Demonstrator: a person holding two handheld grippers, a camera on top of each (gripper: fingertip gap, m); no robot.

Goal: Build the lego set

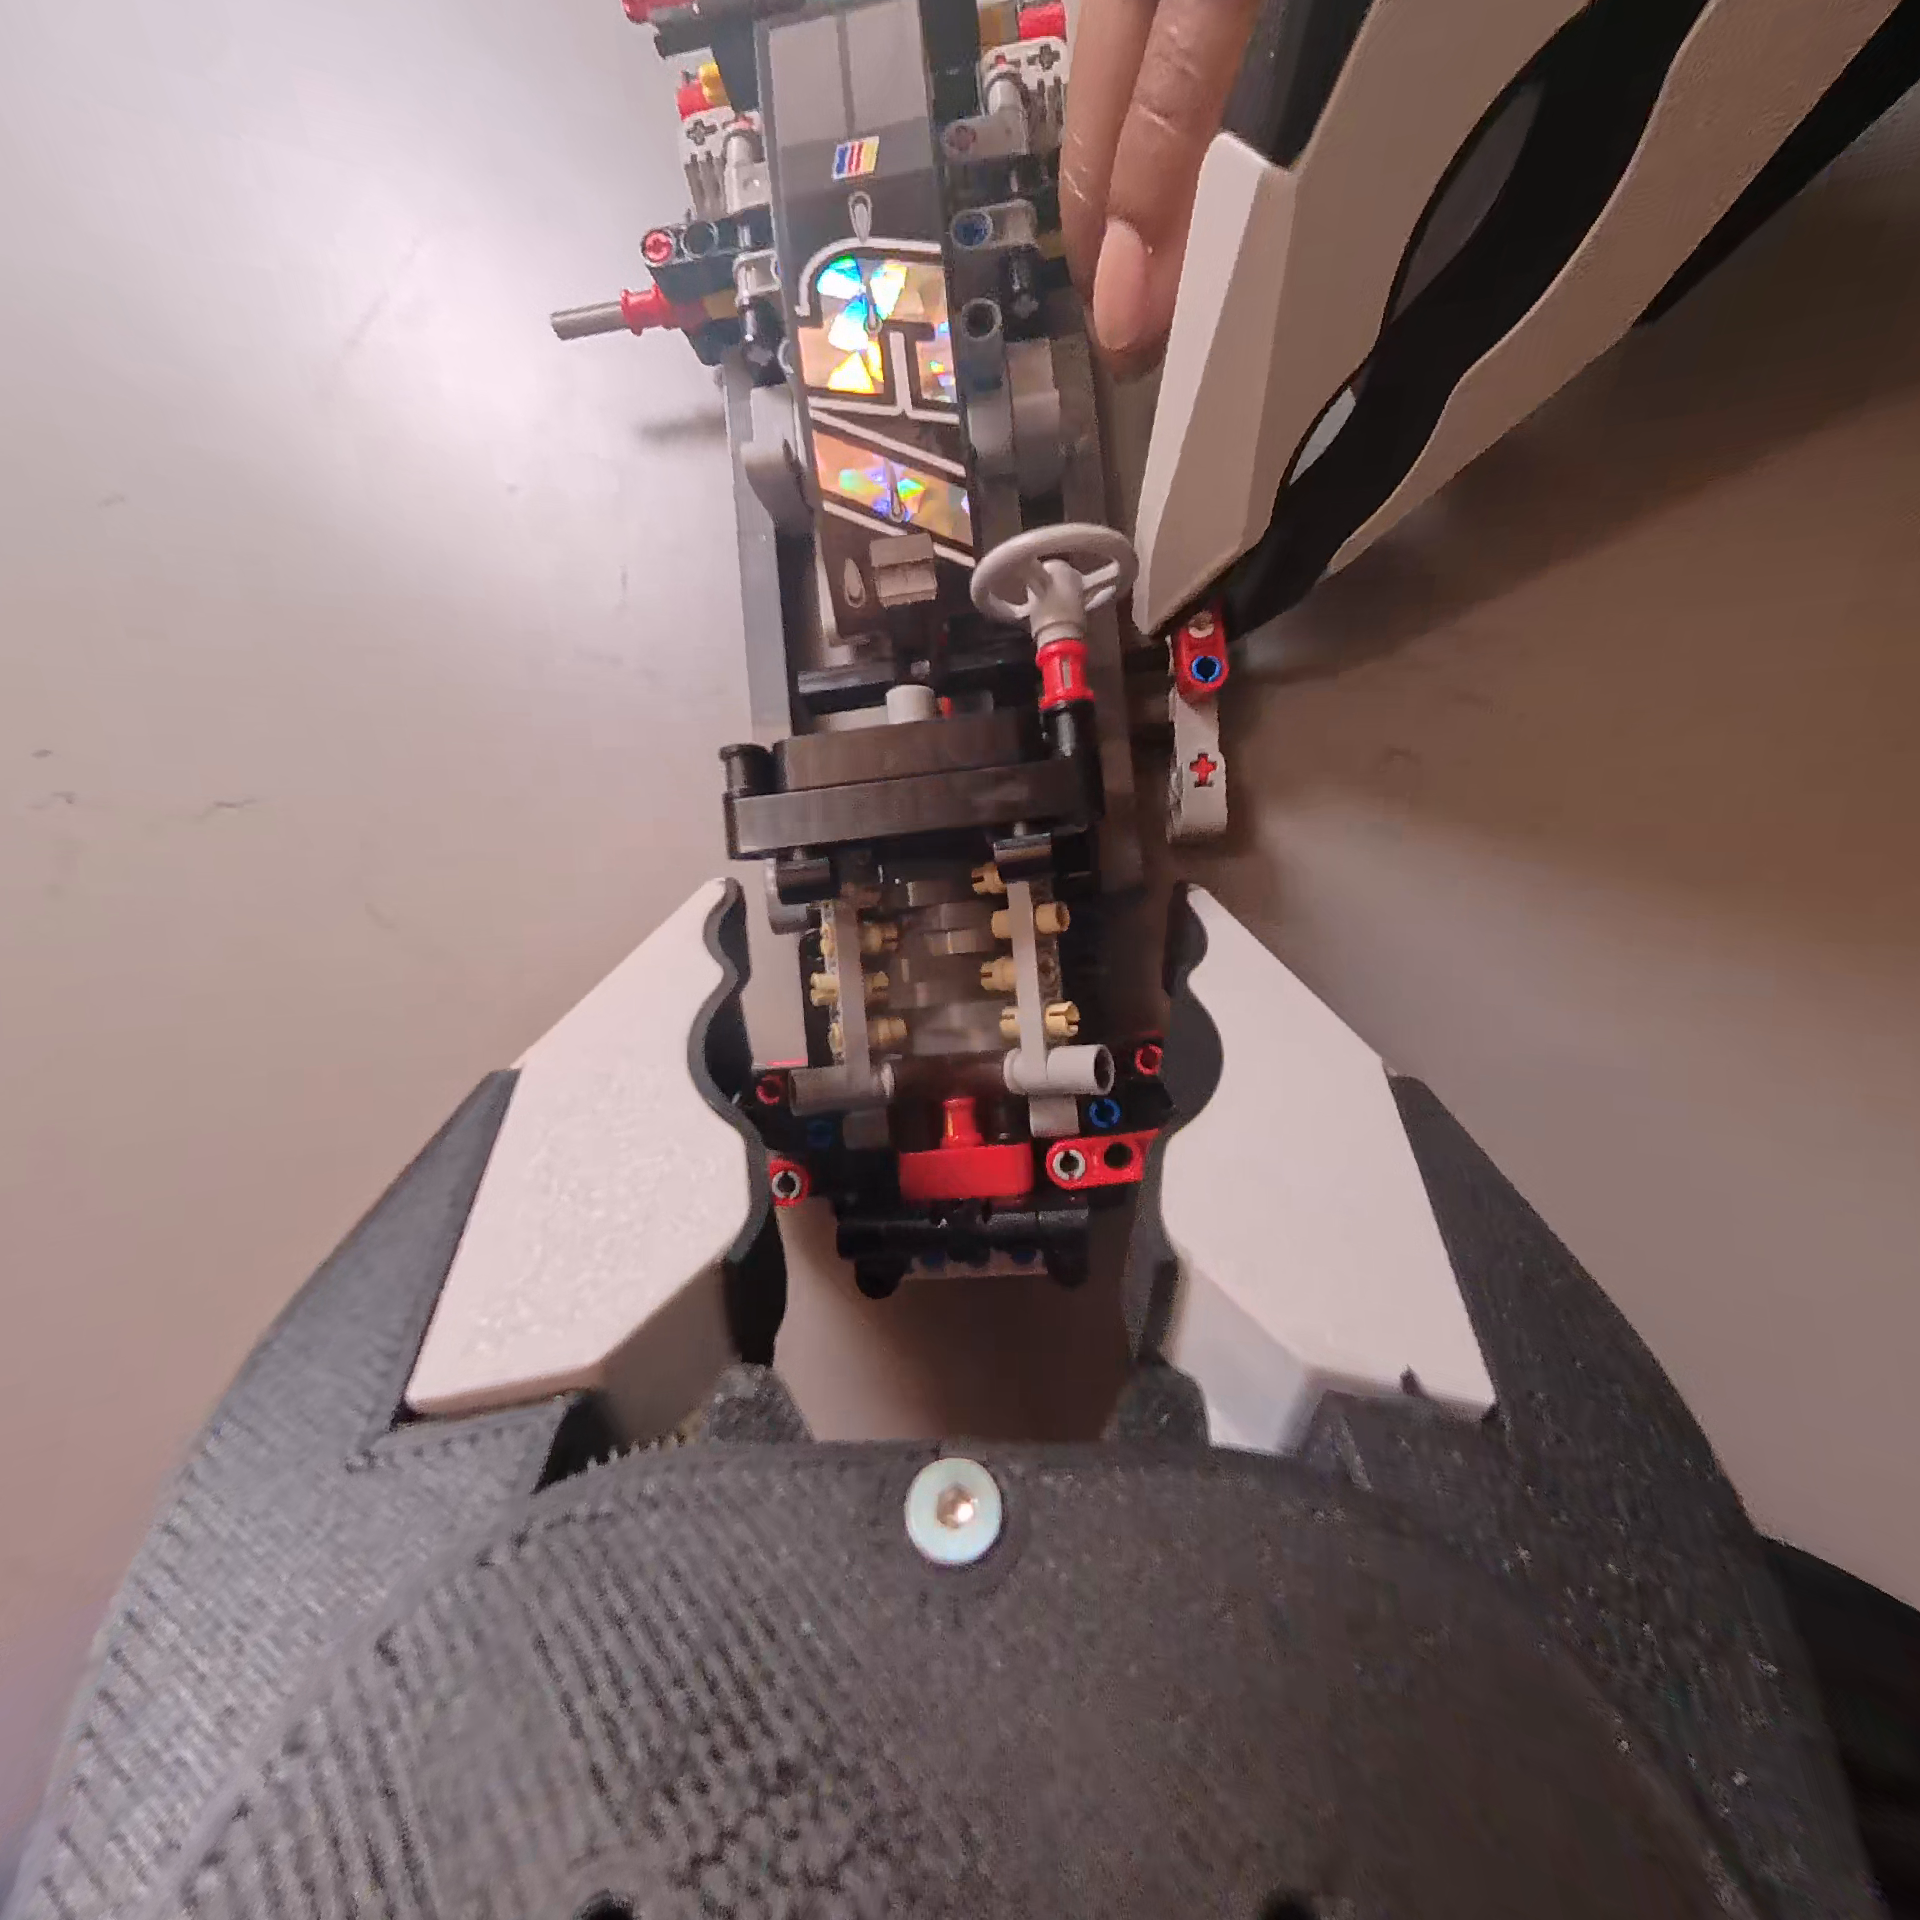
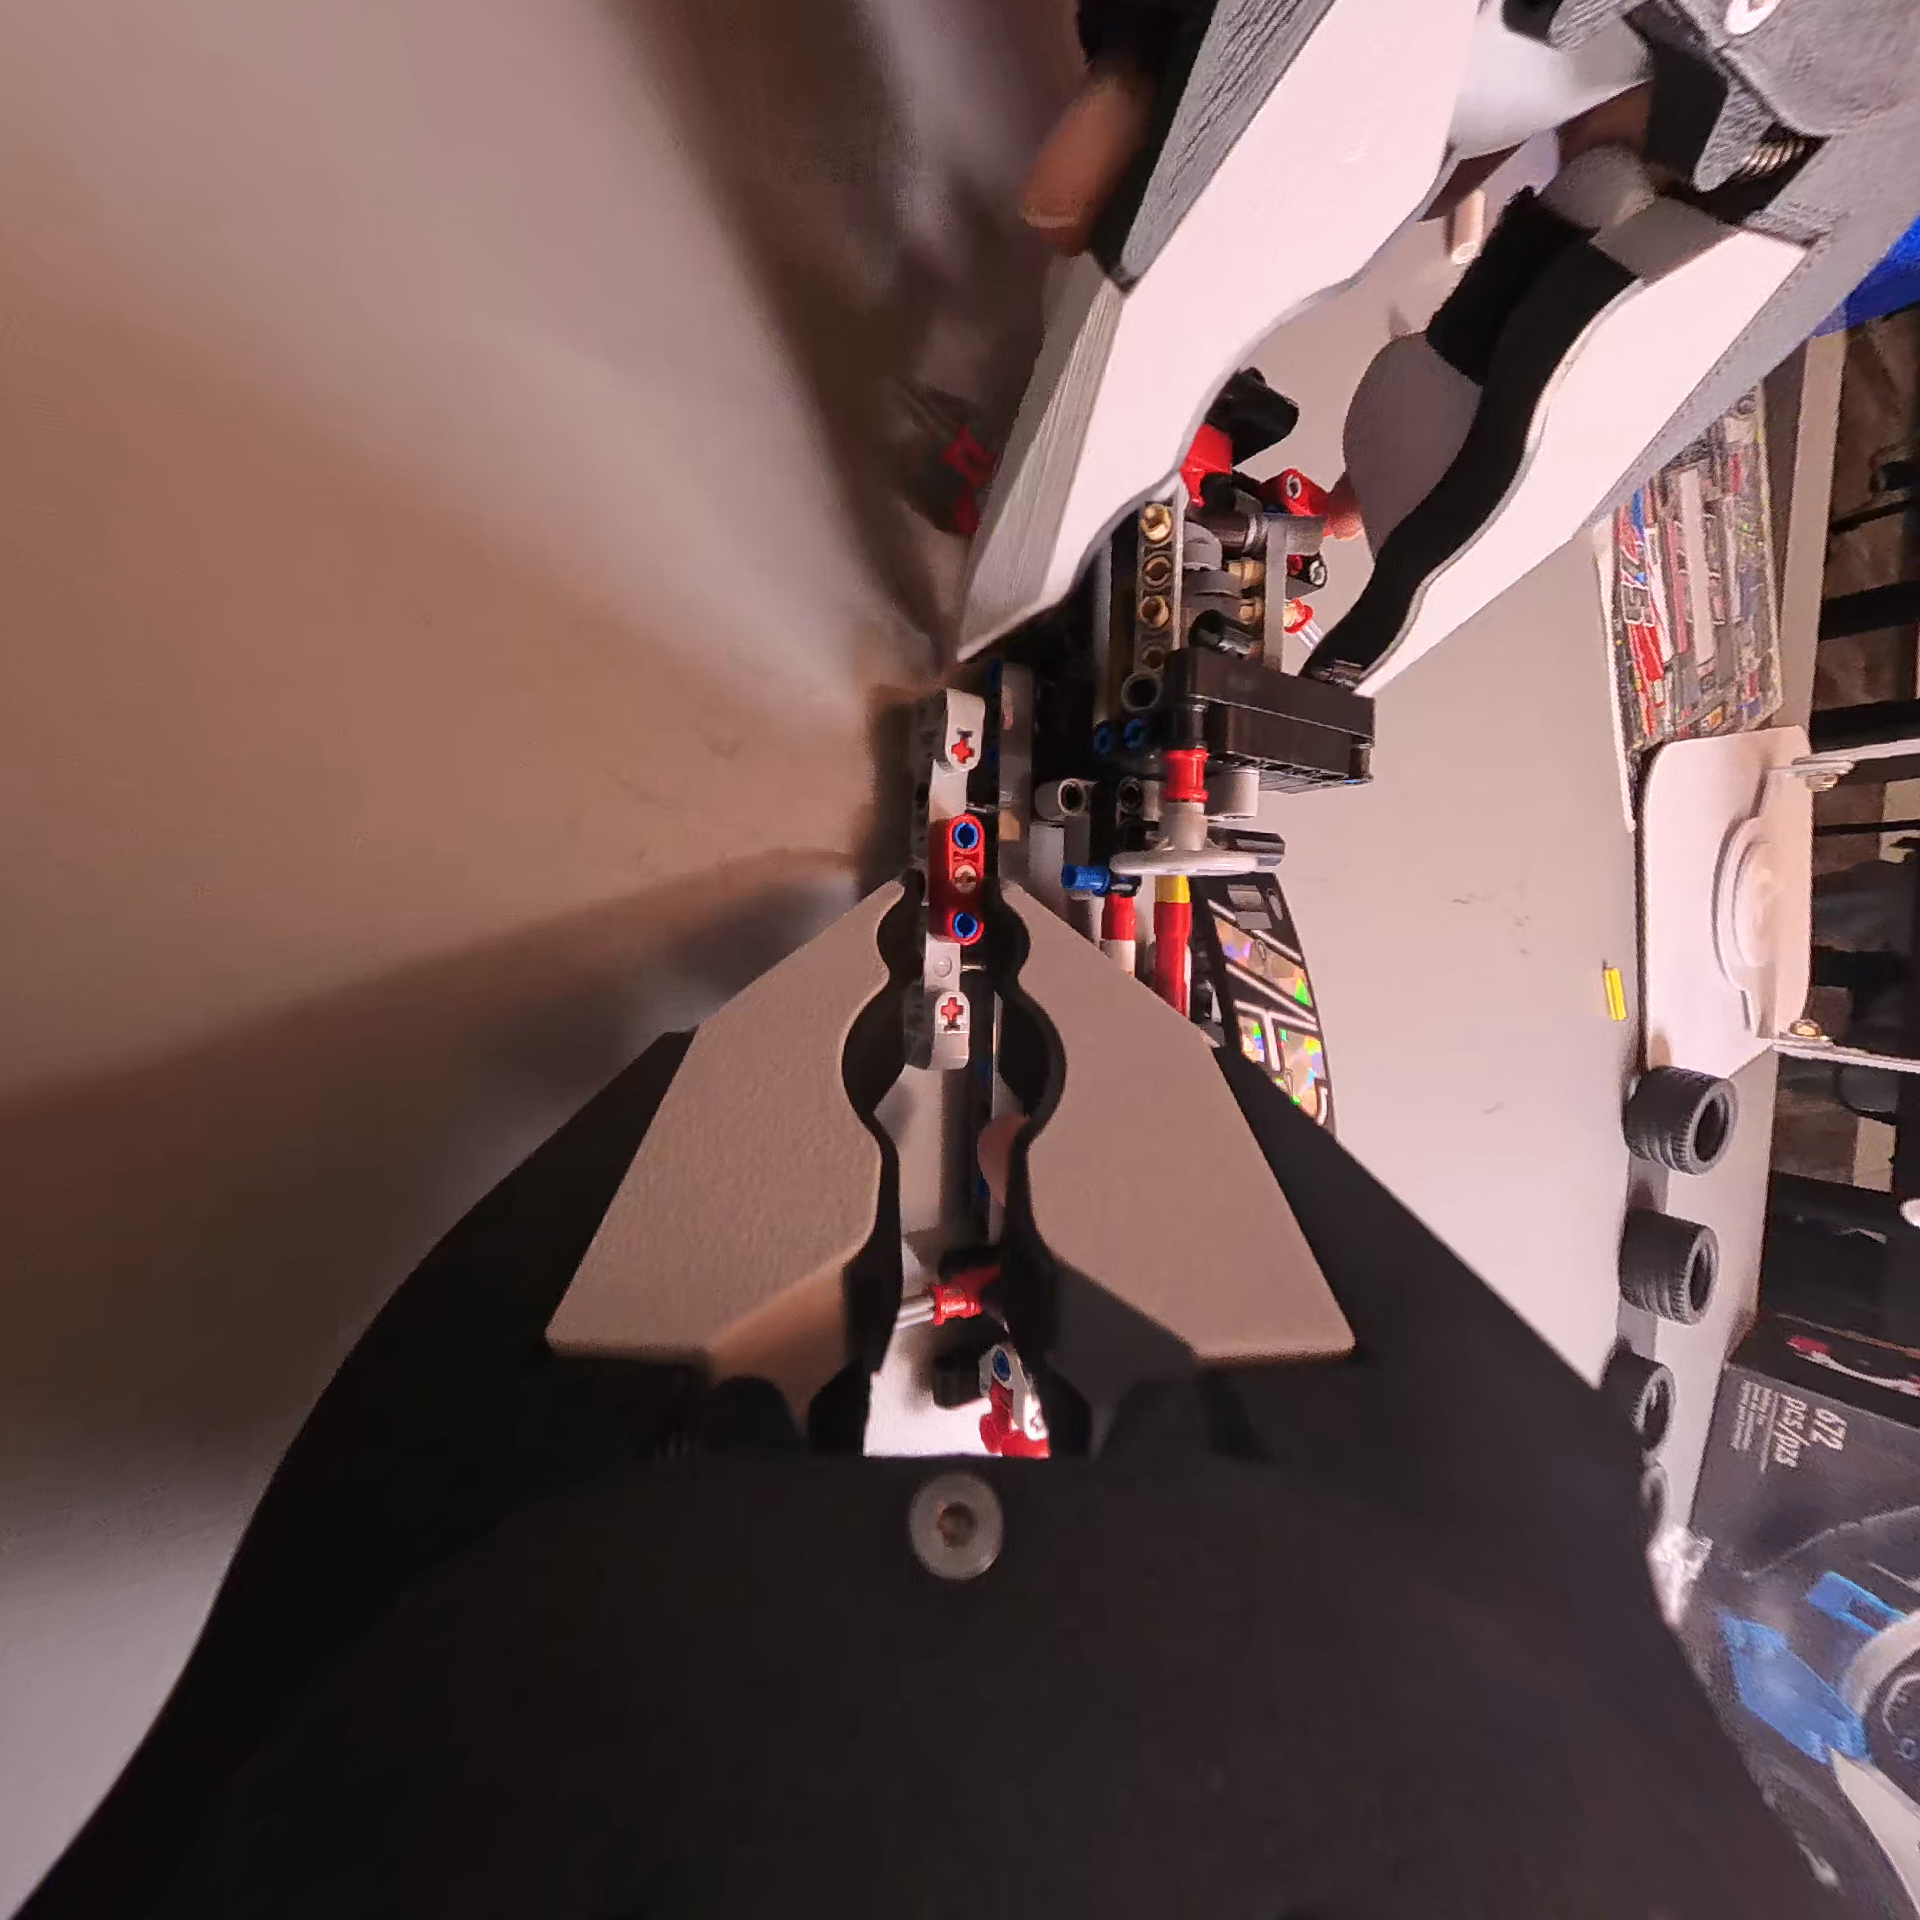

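Observation:
A part-built Lego car chassis (image 1: 914, 790) lies on the tan table, with a grey panel bearing shiny stickers (image 1: 883, 343) and a grey steering wheel (image 1: 1055, 566). My left gripper (image 1: 961, 914) is shut on its engine end, one finger on each side. In the right wrist view that gripper (image 2: 1153, 644) shows at the upper right, still on the chassis (image 2: 1226, 707). My right gripper (image 2: 961, 894) is closed around a red and white beam (image 2: 961, 868) on the chassis side. In the left wrist view its tips (image 1: 1174, 613) sit at that beam (image 1: 1200, 665), with a person's fingers (image 1: 1122, 208) beside it.
Several black tyres (image 2: 1678, 1117) stand along the table's right edge. An instruction booklet (image 2: 1694, 582), a white tray (image 2: 1725, 894), a small yellow piece (image 2: 1614, 987) and a dark box (image 2: 1818, 1455) are on the right. Bare table (image 1: 312, 623) lies left of the chassis. My right fingertips sit around 6 cm from my left ones.

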